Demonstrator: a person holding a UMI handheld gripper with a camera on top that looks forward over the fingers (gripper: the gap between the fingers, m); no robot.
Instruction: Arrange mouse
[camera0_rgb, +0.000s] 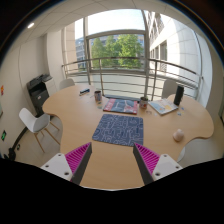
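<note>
A blue-grey mouse mat (118, 129) lies flat in the middle of the round wooden table (70, 118), just ahead of my fingers. A small pale rounded object, probably the mouse (178, 134), rests on the table to the right, beyond my right finger. My gripper (112, 160) hovers above the near part of the table, open and empty, with its pink pads (77, 157) spread wide apart. Nothing stands between the fingers.
At the far side of the table lie a patterned cloth or book (122, 105), a cup (98, 97), a dark speaker-like object (179, 95) and papers (162, 106). A white chair (35, 123) stands to the left. Large windows and a railing lie beyond.
</note>
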